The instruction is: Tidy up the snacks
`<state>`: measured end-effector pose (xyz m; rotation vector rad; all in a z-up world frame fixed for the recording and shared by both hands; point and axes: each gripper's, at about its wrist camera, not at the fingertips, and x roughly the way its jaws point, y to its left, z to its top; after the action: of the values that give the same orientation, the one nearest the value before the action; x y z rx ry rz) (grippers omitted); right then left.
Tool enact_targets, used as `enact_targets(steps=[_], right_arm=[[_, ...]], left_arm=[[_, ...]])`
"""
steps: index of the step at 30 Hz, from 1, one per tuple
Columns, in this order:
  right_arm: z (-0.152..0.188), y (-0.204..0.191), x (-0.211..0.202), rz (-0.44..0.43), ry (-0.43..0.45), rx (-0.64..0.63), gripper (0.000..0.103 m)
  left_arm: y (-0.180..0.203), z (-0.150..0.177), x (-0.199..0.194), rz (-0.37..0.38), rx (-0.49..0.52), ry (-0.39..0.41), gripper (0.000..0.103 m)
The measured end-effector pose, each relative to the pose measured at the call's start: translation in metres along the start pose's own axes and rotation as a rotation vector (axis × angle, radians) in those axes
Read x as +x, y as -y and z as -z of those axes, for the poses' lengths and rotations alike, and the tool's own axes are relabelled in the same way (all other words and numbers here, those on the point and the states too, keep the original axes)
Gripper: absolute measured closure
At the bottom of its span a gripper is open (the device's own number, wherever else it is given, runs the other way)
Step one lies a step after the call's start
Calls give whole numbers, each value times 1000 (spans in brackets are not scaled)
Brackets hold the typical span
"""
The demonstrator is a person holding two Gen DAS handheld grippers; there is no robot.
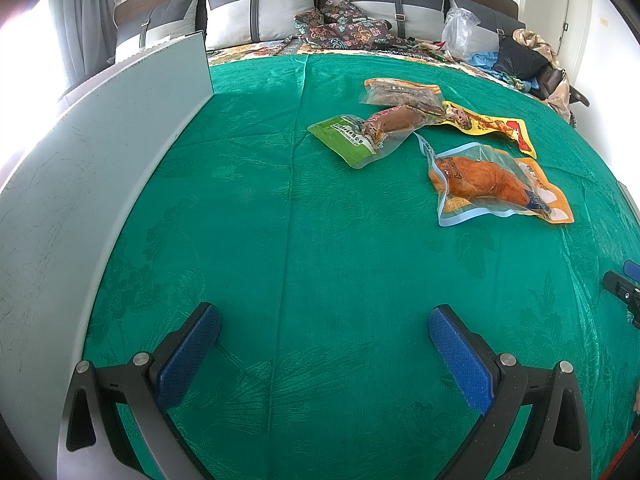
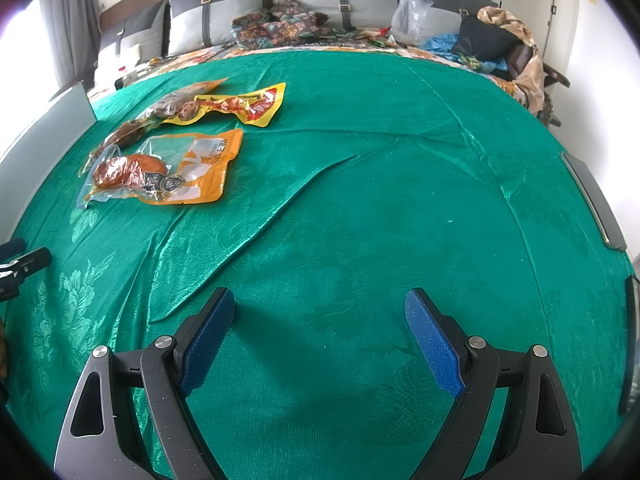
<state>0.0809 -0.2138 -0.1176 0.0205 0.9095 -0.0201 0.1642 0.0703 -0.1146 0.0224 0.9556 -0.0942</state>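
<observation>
Several snack packs lie in a loose cluster on a green cloth (image 1: pixel 280 208). In the left wrist view the orange pack (image 1: pixel 496 186) is nearest, with a green pack (image 1: pixel 348 140), a yellow pack (image 1: pixel 488 124) and a brown-and-orange pack (image 1: pixel 400 94) behind it. My left gripper (image 1: pixel 324 320) is open over bare cloth, well short of them. In the right wrist view the orange pack (image 2: pixel 168 168) and yellow pack (image 2: pixel 240 106) lie far left. My right gripper (image 2: pixel 320 308) is open above bare cloth (image 2: pixel 360 200), nothing between its fingers.
A grey panel (image 1: pixel 80 184) stands upright along the cloth's left edge. Dark flat edges (image 2: pixel 596 200) border the right side. Behind the cloth are pillows (image 1: pixel 256 12), patterned fabric (image 1: pixel 344 28), a clear plastic bag (image 1: pixel 460 32) and piled clothes (image 1: pixel 528 60). The cloth has a long crease (image 2: pixel 256 232).
</observation>
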Motion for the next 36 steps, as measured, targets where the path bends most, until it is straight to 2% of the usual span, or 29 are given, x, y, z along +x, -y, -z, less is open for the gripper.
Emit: enact_targets(steps=[11,14,15,19,22,25,28,30,31,33,36], right_arm=[[0,0,0,0,0,0,13],[0,0,0,-1,1,1,13],[0,0,0,-1,1,1,13],[0,0,0,-1,1,1,13],[0,0,0,-1,1,1,13],[0,0,0,-1,1,1,13],[0,0,0,-1,1,1,13],[0,0,0,-1,1,1,13],[0,0,-1,-1,1,1,13],[0,0,0,-1,1,1,13],[0,0,-1,-1,1,1,13]], left_arm=[[2,-1,1,4,12,-3,0],[7,-14,4,47,77,-90,1],[11,-20,2,57,98,-94,1],[49,-67,-14,150,261,-32,1],[93,-103,-7,215,421,-41,0],[127,-126,20,262,492,-92,1],[153,-133,57,258,543,-149,0],[158,-131,77,246,552,-214,1],[154,-131,87,273,530,-268,0],[142,-132,83,330,466,-302,0],[128,-121,67,400,459,-367,0]])
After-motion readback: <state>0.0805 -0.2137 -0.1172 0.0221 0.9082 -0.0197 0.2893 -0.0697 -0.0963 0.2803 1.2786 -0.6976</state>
